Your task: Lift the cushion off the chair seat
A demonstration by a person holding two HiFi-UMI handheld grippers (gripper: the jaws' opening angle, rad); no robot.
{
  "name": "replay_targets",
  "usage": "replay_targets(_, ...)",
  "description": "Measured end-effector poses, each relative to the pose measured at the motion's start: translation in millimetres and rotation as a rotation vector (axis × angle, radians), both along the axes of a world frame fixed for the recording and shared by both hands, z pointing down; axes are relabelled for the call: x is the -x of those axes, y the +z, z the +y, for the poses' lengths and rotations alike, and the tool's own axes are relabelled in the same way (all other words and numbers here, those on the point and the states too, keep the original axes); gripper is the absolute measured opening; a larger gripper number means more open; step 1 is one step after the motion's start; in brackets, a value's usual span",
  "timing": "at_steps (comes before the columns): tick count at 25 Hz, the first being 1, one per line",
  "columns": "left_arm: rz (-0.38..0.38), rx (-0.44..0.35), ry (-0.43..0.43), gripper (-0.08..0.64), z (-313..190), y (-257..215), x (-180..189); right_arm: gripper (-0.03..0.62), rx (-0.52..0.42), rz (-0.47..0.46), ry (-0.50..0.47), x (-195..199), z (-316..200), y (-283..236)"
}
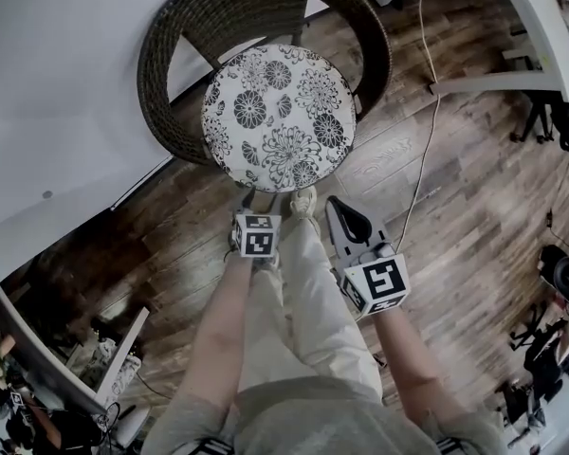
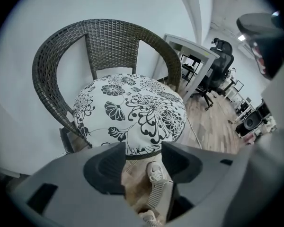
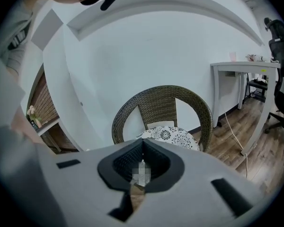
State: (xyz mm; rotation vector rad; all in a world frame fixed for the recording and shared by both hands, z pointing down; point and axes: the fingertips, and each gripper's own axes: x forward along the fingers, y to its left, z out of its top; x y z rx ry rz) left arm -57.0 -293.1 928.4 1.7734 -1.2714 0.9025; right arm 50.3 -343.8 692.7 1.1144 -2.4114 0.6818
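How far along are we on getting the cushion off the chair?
Nothing done yet: the cushion lies flat on the chair seat. Left gripper is open, facing its front edge, not touching; right gripper is shut, empty. Grasping and lifting remain.

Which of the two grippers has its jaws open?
The left gripper: its jaws stand apart, with a shoe and the floor showing between them. The right gripper has its jaws together at the tips.

The person wears pale beige trousers, a grey top and light laced sneakers. The left gripper and right gripper have grey bodies and dark jaws. Each carries a white cube printed with black square markers.
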Motion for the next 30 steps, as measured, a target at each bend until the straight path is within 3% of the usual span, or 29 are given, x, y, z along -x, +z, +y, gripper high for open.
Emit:
replay_targets(6, -0.01, 0.04, -0.007, 0.227, -1.4, 23.7, -0.1, 0.003, 0.036, 0.006, 0.005, -4.4, 2.9, 18.4)
replay_targets(14, -0.051, 0.024, 0.005, 0.205, -5.2, 36.1, 1.0, 0.003, 0.057, -0.002, -0.007, 0.7, 7.3, 28.7)
replay_targets(30, -0.098, 0.077, 0.084, 0.027, -13.1, 27.9, 3.5, 0.003, 0.04, -0.01, 0.007, 0.3, 2.6, 10.0)
